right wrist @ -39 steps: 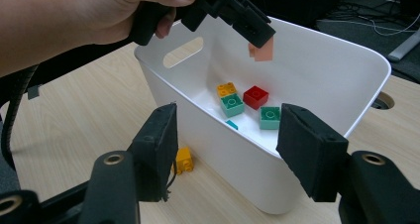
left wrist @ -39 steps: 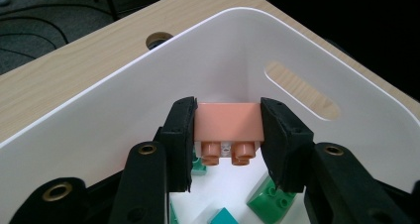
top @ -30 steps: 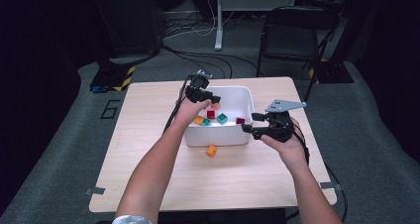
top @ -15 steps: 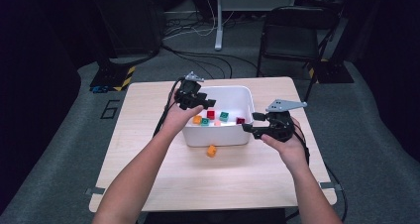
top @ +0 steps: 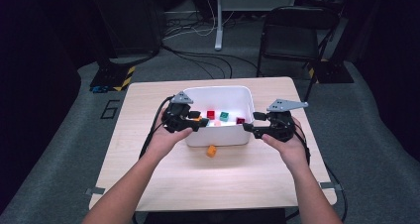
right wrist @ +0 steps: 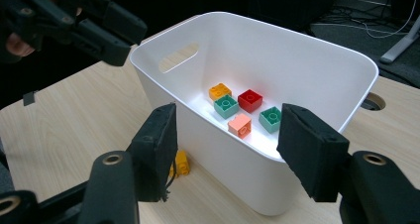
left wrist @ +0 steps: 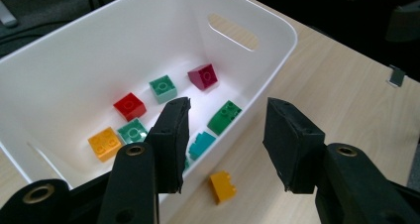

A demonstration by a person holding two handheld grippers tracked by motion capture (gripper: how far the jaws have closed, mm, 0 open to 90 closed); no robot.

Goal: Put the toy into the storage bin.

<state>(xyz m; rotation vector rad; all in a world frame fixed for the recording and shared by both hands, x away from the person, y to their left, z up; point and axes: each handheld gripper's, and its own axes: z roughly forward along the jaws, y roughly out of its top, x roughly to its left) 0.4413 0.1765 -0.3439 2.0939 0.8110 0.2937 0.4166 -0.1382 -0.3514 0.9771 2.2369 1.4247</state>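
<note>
White bin [top: 218, 135] between grippers — left gripper [top: 192, 125] fingers just closing, empty; right gripper [top: 250, 122] apart, empty.

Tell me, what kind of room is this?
Probably a lab or workshop, not a home. A wooden table stands on grey carpet, loose cables trail over the floor behind it, and a black folding chair waits nearby. A white bin holds toy bricks.

The white tub [top: 218, 135] stands mid-desk [top: 148, 159], its walls blocking any sideways way to the blocks inside; the open top is free. In front of it the orange block [top: 211, 151] lies alone on bare wood. The left claw [top: 198, 124] seems to hover by the tub's left rim.
</note>
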